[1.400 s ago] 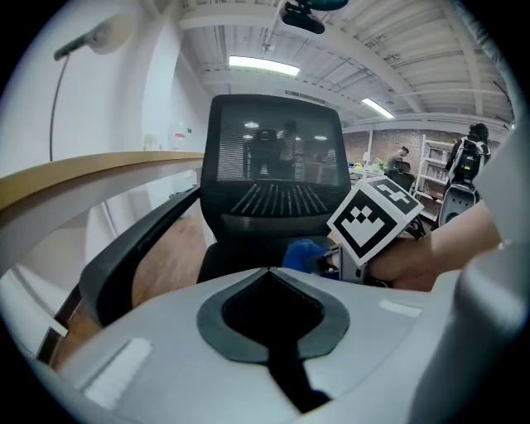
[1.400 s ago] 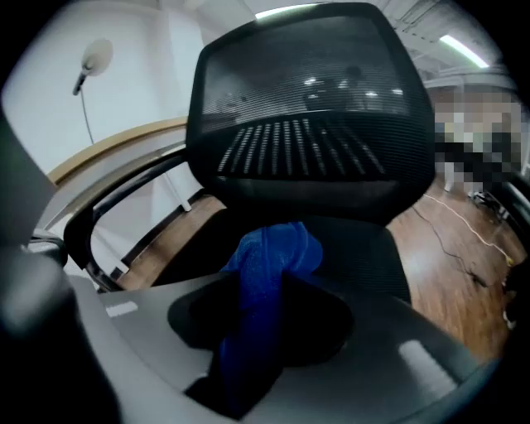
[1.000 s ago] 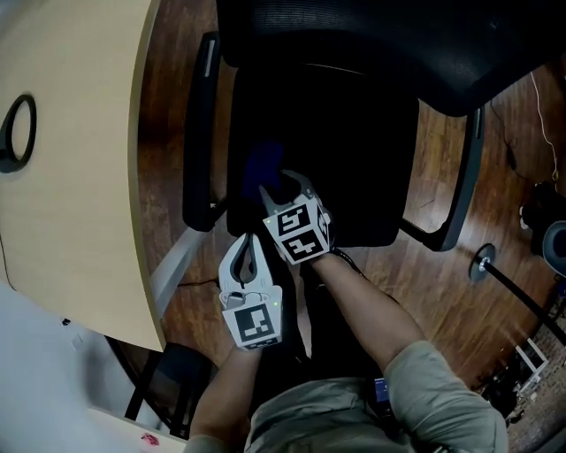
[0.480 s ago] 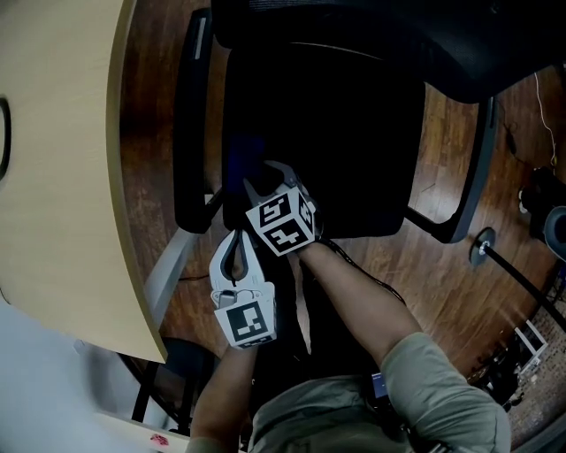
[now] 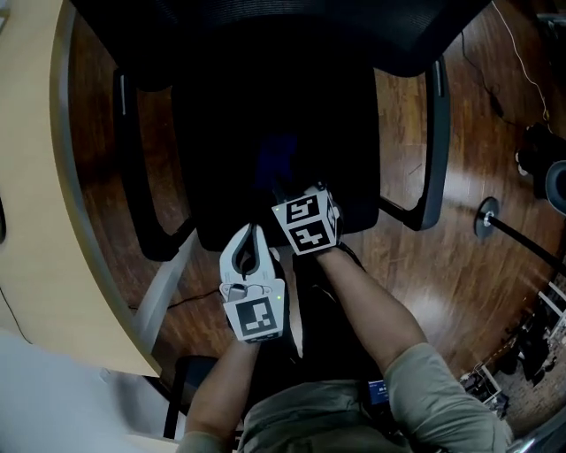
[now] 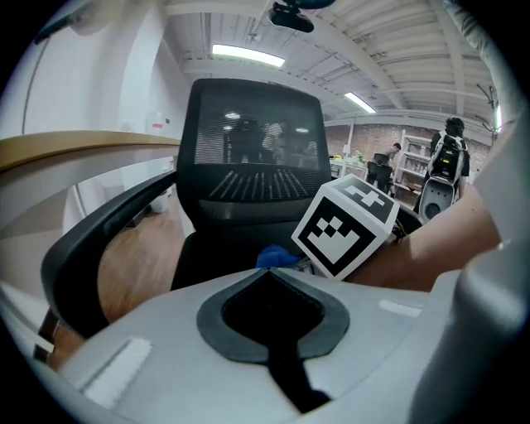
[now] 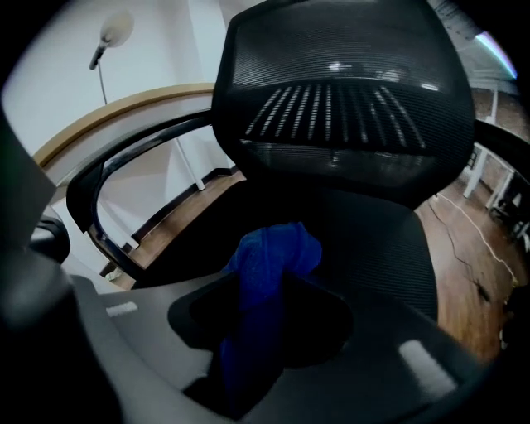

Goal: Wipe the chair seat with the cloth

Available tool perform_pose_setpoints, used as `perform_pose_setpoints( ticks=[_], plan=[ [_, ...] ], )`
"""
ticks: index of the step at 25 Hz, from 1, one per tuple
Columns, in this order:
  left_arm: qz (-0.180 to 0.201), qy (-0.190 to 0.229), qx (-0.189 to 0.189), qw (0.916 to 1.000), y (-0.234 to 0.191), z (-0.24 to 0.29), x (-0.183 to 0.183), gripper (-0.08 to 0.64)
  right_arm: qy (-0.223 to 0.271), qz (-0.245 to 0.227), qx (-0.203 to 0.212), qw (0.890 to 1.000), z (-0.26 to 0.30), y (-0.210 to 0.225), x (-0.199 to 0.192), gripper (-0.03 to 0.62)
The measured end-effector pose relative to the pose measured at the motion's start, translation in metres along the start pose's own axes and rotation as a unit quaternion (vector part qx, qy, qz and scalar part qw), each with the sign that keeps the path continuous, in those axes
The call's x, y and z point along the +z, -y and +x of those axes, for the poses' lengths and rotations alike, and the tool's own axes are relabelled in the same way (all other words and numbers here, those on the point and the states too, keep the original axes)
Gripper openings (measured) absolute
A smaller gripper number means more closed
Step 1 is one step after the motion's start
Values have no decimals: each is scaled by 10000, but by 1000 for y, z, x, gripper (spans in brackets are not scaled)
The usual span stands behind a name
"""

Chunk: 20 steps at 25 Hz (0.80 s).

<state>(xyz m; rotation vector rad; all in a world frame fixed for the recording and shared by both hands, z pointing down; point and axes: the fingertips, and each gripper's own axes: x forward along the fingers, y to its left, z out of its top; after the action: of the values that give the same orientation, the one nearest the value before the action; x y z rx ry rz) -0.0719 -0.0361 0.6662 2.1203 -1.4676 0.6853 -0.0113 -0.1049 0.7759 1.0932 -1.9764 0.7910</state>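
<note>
The fingers of the right gripper (image 7: pixel 273 286) are partly closed and clamped on a blue cloth (image 7: pixel 269 257). The fingers of the left gripper (image 6: pixel 267 272) are closed tip to tip and hold nothing.

Seen from above, a black office chair (image 5: pixel 265 26) fills the upper picture, with a pale curved tabletop (image 5: pixel 35 177) to its left and dark wood floor (image 5: pixel 460 265) around it. The chair's dark seat (image 5: pixel 221 133) lies between two armrests, ahead of the person.

The right gripper reaches over the seat's front edge, near the middle. The bunched cloth sticks out ahead of its fingers, long axis in line with them and pointing toward the backrest. It is over the front of the seat; the dark pictures do not show whether it touches. Most of the seat lies beyond the cloth, toward the backrest. The left gripper sits just beside the right, farther back, at the seat's front edge, so the right hand is nearer.
</note>
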Motion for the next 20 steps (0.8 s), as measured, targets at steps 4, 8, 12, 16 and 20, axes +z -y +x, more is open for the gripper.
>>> perform_pose_setpoints(
  ticks=[4,8,12,16,20],
  plan=[
    [174,21,-380,9991,40,20,14,5,-36,538,-611,9967,-27,66,-20,127],
    [402,25,-690,9968,72,34,23,5,-106,1180,-1192,9858,-55,116,-47,127],
    [545,38,-942,9941,98,43,28,5,-177,1779,-1655,9699,-76,150,-77,127],
    [647,-27,-1092,9919,111,49,24,5,-203,2220,-1950,9551,-87,163,-98,127],
    [676,-88,-1137,9912,115,53,14,5,-294,2507,-2063,9454,-84,168,-120,127]
  ],
)
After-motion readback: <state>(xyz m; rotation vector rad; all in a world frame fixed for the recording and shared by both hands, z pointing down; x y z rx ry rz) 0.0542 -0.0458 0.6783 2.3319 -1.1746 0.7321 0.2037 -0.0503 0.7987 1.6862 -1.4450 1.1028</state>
